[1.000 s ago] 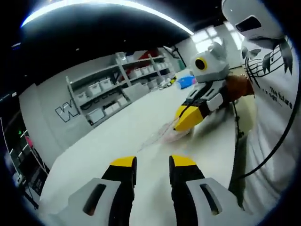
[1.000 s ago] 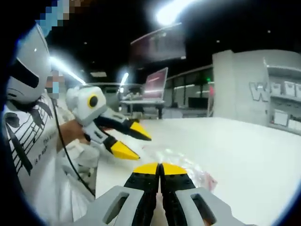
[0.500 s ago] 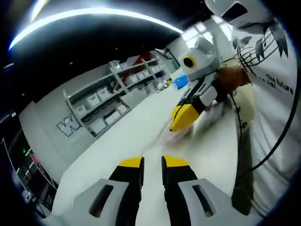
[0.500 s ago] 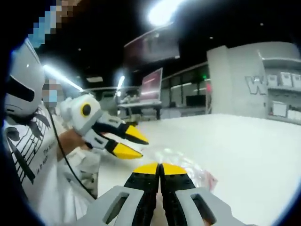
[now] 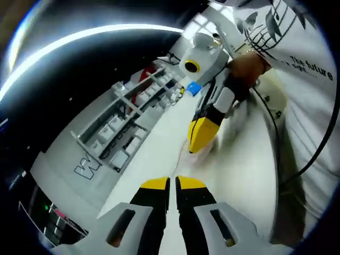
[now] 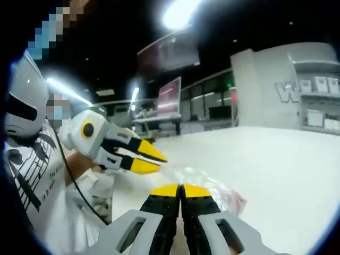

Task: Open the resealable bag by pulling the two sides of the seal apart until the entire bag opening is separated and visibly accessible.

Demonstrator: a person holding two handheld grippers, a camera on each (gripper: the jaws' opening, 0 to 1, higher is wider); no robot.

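Our left claw [image 5: 170, 184] has narrowed from wide to nearly closed; our right claw [image 6: 181, 190] stays pinched on the bag [image 6: 212, 190], lying near us on the tabletop [image 6: 287, 175]. The seal remains unopened.

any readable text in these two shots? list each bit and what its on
"The future": black print on the person's white shirt, left gripper view; the smaller line under it is too blurred to read.
"W": large letter on the grey wall beside the shelves; also seen in the right gripper view, the rest cut off.
Shirt print in the right gripper view: too blurred to read.
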